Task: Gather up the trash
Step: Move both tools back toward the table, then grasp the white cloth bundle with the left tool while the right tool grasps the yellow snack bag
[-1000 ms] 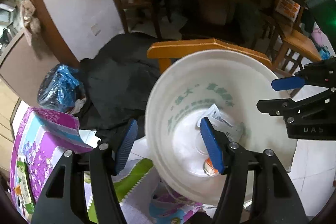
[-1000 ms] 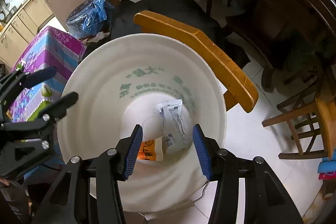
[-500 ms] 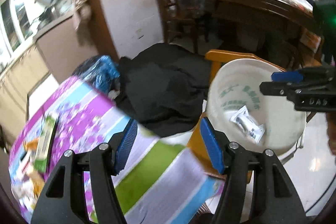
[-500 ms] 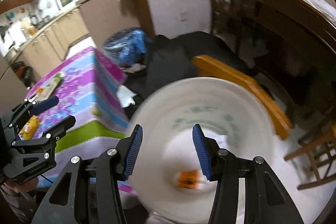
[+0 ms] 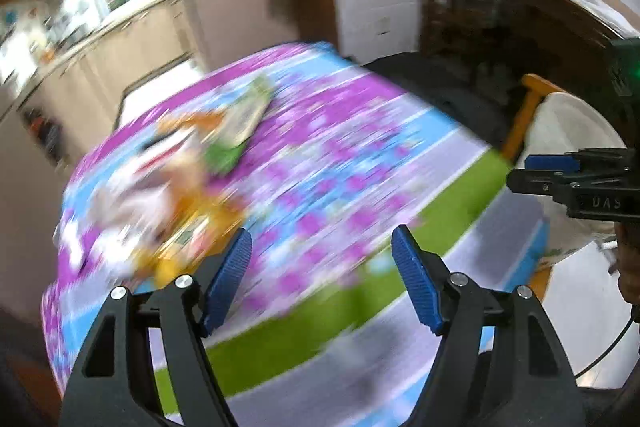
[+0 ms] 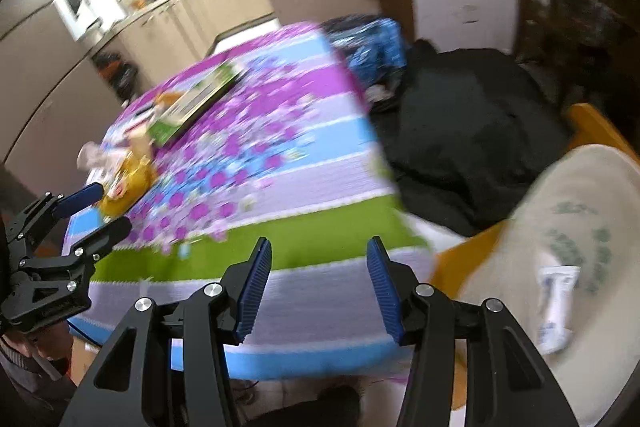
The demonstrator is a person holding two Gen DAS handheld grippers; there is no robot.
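Now both grippers hang over the table, empty.
Left gripper (image 5: pixel 322 277): jaws apart and just widened further, nothing between them. Right gripper (image 6: pixel 318 283): jaws parted, nothing held. Trash (image 6: pixel 124 183), a yellow wrapper among blurred litter, lies at the far left end of the flowered tablecloth (image 6: pixel 256 163) beside a green box (image 6: pixel 196 101). White bucket (image 6: pixel 576 227) sits right of the table, one white wrapper (image 6: pixel 556 307) inside.

Wrist views, both angled down from near above; shared: flowered tablecloth (image 5: pixel 328 163) (image 6: pixel 280 147), white bucket (image 5: pixel 568 131) (image 6: pixel 580 227).
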